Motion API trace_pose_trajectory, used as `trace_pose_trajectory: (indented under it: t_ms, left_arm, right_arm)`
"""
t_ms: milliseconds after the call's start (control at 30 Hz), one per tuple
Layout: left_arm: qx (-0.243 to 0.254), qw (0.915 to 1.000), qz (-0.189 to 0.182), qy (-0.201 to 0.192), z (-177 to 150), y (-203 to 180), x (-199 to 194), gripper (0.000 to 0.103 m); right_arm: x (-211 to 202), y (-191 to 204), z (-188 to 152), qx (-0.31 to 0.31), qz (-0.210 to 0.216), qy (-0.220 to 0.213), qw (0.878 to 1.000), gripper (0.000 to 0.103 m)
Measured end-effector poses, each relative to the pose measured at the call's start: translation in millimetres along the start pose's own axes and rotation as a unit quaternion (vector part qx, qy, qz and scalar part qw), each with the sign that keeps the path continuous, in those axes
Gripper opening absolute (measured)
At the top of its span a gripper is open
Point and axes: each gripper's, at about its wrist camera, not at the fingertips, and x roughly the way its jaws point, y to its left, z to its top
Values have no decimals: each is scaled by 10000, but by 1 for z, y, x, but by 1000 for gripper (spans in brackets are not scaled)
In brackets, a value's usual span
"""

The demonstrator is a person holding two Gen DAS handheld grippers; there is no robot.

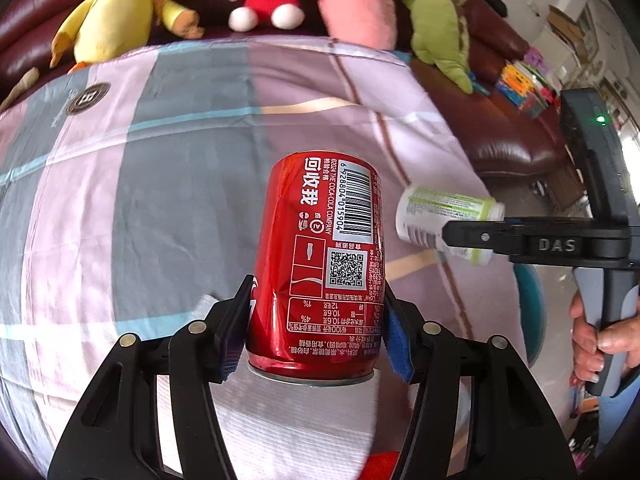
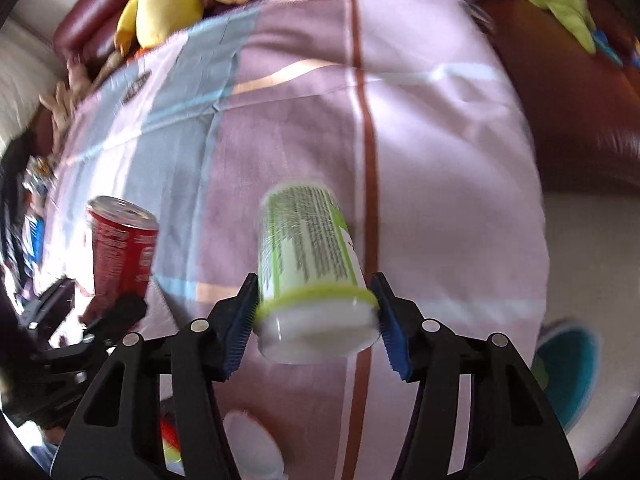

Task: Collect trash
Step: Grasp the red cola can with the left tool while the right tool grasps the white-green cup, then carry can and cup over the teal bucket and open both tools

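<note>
**Both grippers clamped on drink containers above the patchwork cover**

In the left wrist view, the left gripper [image 1: 316, 320] has its blue-padded jaws pressed against the lower sides of a red aluminium cola can [image 1: 320, 264]. The can's long axis runs away from the camera along the fingers, its silver rim end nearest the lens and the barcode end farthest. Beneath it lies a white ribbed cloth [image 1: 296, 420].

In the right wrist view, the right gripper [image 2: 314, 320] has its pads touching both sides of a white plastic bottle with a lime-green label [image 2: 308, 264], near the white end that faces the camera. The bottle also points away along the fingers, tilted slightly left, and is blurred. A person's hand [image 1: 600, 340] grips this tool's handle.

Under both lies a cover of pink, grey and mauve blocks with pale blue and brown stripes [image 1: 160, 152]. Beyond it, on a dark red leather sofa [image 1: 508, 140], sit a yellow plush duck [image 1: 120, 12], a red-and-white plush doll [image 1: 268, 0], a pink plush pillow [image 1: 360, 4] and a green plush toy [image 1: 440, 28].
</note>
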Motion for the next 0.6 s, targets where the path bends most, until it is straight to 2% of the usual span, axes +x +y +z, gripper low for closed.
trace_pose_trajectory:
  t_ms: [400,600]
  left_arm:
    - [569,9983,-110,9,-13,-71,-11,59]
    - [1016,9947,-153,89,-22,-114,-10,59]
  right_arm:
    - [-62,-47,-56,503,98,-466,9976,53]
    - [-100,-83,-87,831,173,-813,9931,53]
